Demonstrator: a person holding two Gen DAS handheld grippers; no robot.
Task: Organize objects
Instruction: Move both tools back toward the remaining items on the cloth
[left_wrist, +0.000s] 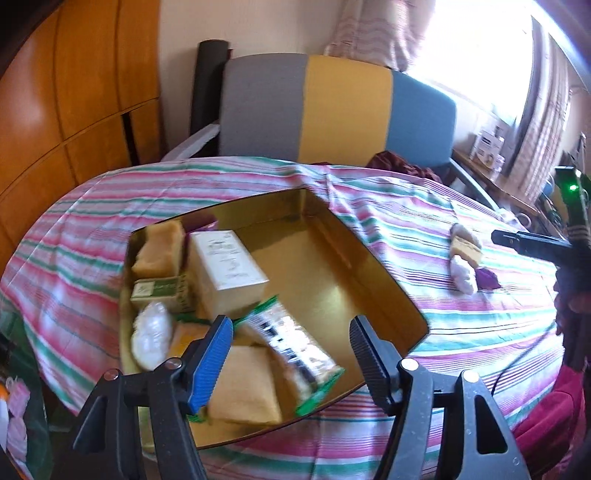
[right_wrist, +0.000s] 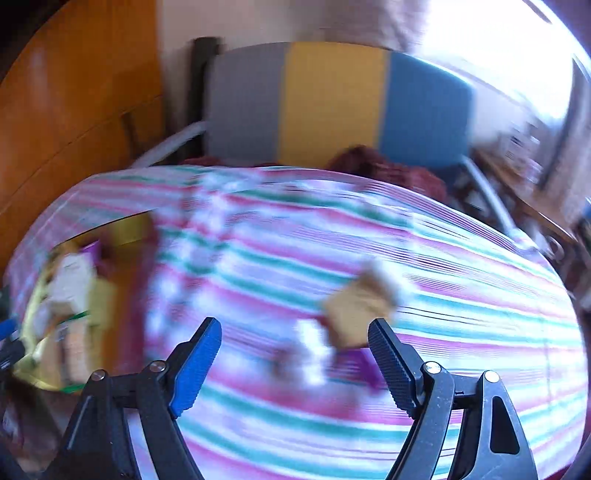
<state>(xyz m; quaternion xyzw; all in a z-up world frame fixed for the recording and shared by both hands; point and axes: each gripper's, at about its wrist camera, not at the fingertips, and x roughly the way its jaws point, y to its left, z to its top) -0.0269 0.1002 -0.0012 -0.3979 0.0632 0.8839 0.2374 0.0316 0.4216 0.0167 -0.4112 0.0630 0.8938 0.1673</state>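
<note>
in the left wrist view a gold tray (left_wrist: 325, 236) lies on the striped cloth (left_wrist: 184, 177) over the surface. its left half holds a tan block (left_wrist: 159, 251), a green and white box (left_wrist: 159, 291), a cream box (left_wrist: 225, 269), a white lump (left_wrist: 151, 336), a tan pad (left_wrist: 243, 384) and a green-edged packet (left_wrist: 295, 354); its right half is bare. the left gripper (left_wrist: 290, 354) hangs over the tray's near edge, jaws spread, pinching nothing. further right on the cloth sits a small cluster (left_wrist: 465, 258) of white, tan and purple pieces, well apart from the tray. at the far right edge the right gripper (left_wrist: 532, 240) shows from the side.

the right wrist view is badly blurred: the tray (right_wrist: 125, 229) is at the left, and the right gripper (right_wrist: 295, 354) has its jaws spread and empty above the blurred cluster (right_wrist: 354, 310).
</note>
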